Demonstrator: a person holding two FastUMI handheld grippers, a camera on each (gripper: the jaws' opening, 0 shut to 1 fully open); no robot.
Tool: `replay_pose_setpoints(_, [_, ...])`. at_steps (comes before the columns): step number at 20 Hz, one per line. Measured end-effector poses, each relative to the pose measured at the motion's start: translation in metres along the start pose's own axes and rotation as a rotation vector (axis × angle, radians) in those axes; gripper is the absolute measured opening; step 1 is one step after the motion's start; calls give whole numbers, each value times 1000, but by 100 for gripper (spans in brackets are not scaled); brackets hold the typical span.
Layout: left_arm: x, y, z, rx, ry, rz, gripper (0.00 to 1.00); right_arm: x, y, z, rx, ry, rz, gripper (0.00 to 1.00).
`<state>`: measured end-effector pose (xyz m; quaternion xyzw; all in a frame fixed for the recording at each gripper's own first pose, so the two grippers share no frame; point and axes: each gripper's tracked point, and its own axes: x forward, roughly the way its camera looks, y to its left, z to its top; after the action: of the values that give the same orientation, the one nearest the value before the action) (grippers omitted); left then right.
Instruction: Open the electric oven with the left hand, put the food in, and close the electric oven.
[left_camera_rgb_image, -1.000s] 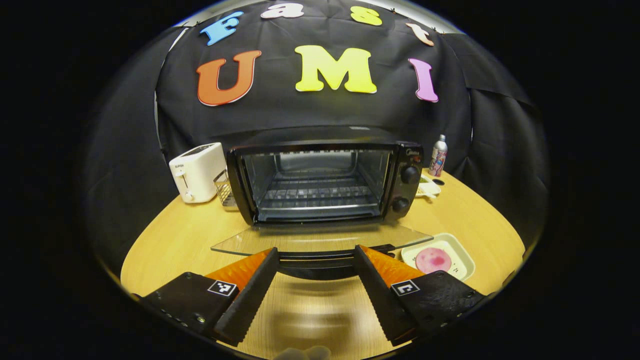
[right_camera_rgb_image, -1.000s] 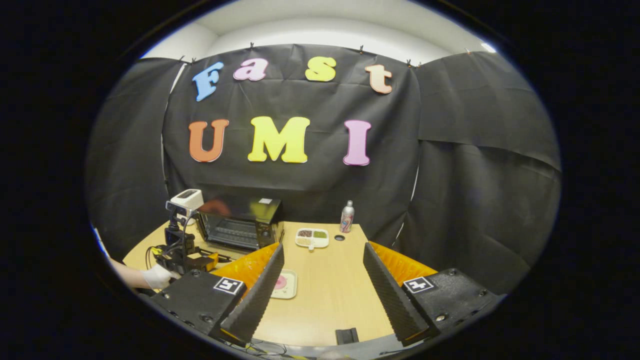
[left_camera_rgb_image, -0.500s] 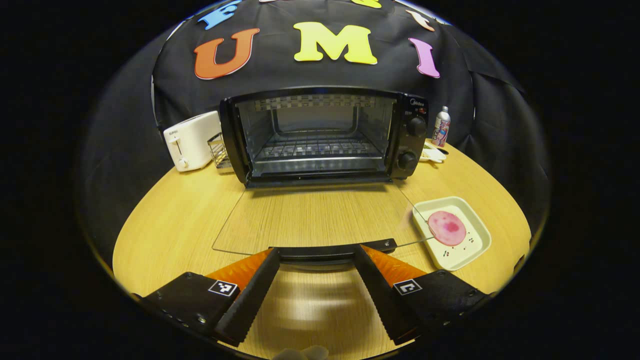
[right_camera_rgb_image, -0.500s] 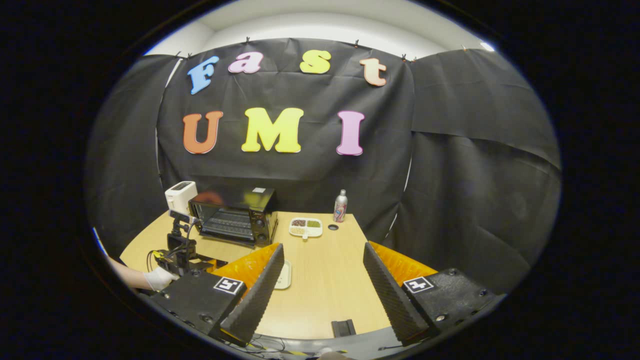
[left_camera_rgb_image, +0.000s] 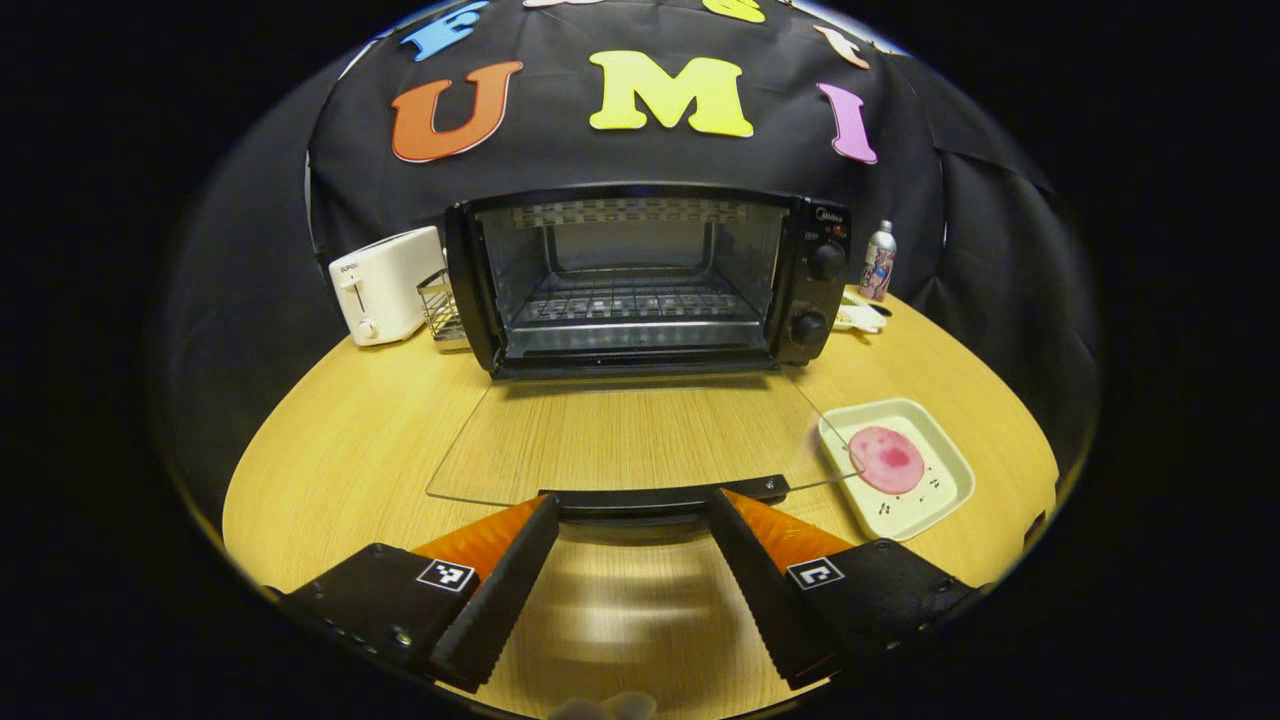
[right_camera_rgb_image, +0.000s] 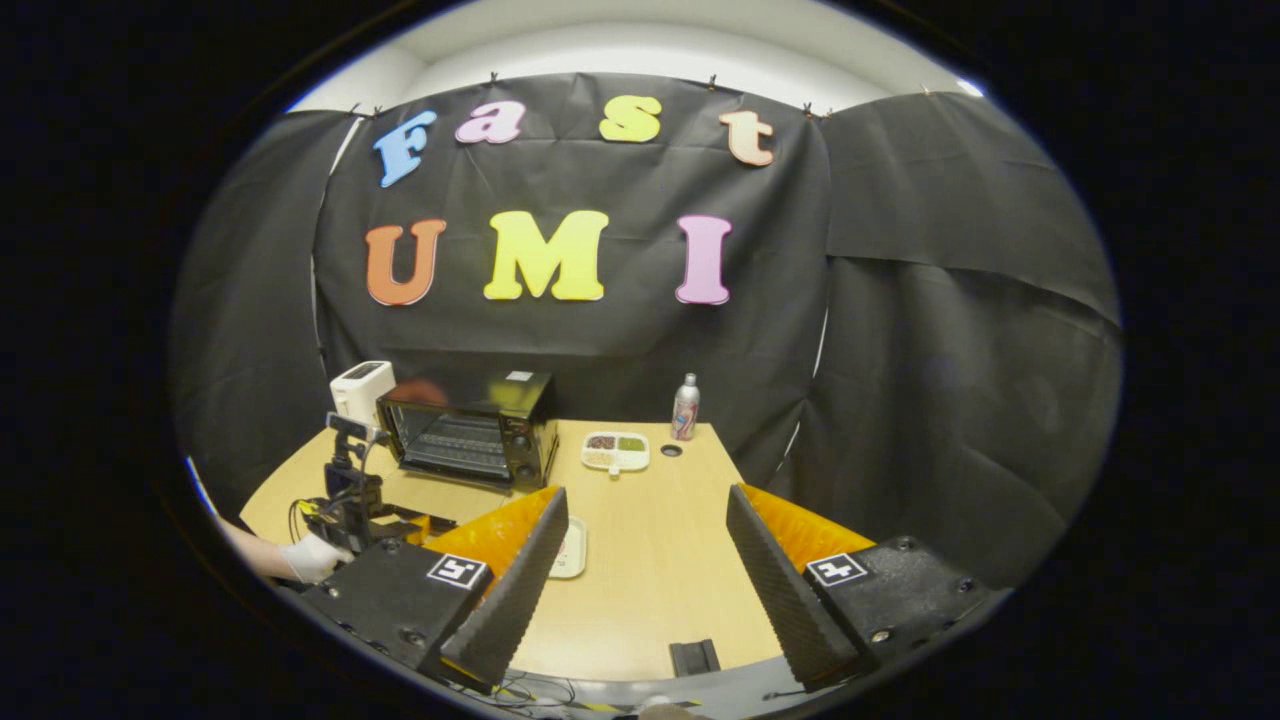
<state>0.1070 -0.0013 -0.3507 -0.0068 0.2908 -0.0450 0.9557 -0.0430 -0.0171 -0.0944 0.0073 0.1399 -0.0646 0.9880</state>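
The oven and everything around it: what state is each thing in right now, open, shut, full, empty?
Oven: open, rack bare.
Glass door: folded down flat.
Door handle: between the left gripper's fingers, no contact visible.
Left gripper: open.
Right gripper: open, holding nothing.
Tray: on the table, pink food on it.
Toaster: upright beside the oven.
Bottle: upright.

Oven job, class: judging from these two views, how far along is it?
Done: the oven door lies fully open and flat. In hand: the left gripper sits open at the door handle. Left: the food sits on its tray outside the oven; loading and closing remain. The right gripper waits open.
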Motion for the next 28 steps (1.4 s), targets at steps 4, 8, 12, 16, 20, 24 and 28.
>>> replay_pose_setpoints(4, [-52,9,44,1,-133,-3,97,19,4,-24,-7,50,24,100])
replay_pose_setpoints(8, [-116,19,81,4,-246,20,97,52,20,-57,-27,135,98,97])
replay_pose_setpoints(12, [-180,23,103,-25,-317,46,97,98,35,-89,-20,212,166,97])
replay_pose_setpoints(16, [-226,30,128,-23,-384,118,96,153,49,-128,-18,313,225,93])
replay_pose_setpoints(20, [-257,37,149,-48,-406,183,97,206,68,-168,56,444,290,79])
replay_pose_setpoints(24, [-269,36,169,-35,-415,247,96,258,83,-203,89,567,335,70])
replay_pose_setpoints(28, [-266,30,180,-43,-411,279,96,290,90,-228,48,666,356,57])
